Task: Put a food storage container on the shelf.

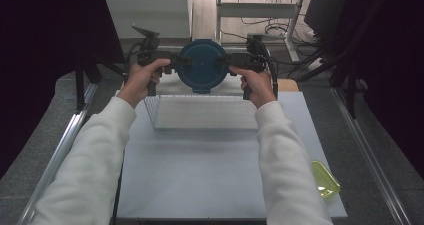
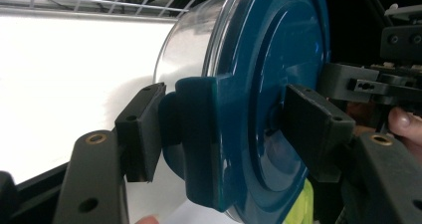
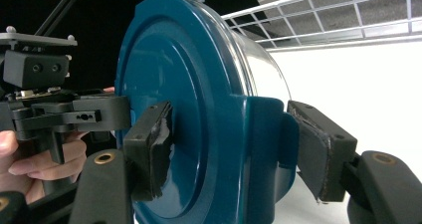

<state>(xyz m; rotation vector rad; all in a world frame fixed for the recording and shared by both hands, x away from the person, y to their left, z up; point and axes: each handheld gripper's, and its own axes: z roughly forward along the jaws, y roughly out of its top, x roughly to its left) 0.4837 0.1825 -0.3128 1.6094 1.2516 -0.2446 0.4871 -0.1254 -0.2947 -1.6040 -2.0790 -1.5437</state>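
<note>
- The person holds a round container [image 1: 202, 65] up in the air between the two tongs, above the far edge of a wire basket [image 1: 200, 112] that sits on the white table [image 1: 220, 180].
- The left gripper [image 1: 176, 61] is clamped on the container's side latch: in the left gripper view one pad [image 2: 142, 129] presses the outside of the blue clip [image 2: 191, 134] and the other pad [image 2: 311, 124] bears on the lid's face.
- The right gripper [image 1: 226, 61] is clamped the same way on the opposite clip [image 3: 266, 144], one pad [image 3: 149, 144] on the lid face, the other behind the clip.
- To do this step well, I judge both hands should move together and keep equal squeeze, since each grip covers just a narrow tab at the rim.
- Keeping the two tongs level with each other should stop the container from pivoting between them.
- If it is to go down into the basket, lowering it slowly and straight seems wise, so its bottom clears the wire rim.
- The container has a deep blue-green plastic lid [image 3: 179, 99] with raised rings moulded into it, glossy and catching the light.
- Its body [image 2: 191, 45] looks clear or frosted behind the lid; I cannot tell whether anything is inside.
- The lid faces the person, so the container is held tilted on its side.
- A yellow-green tray [image 1: 326, 179] lies well apart, at the table's near right corner.
</note>
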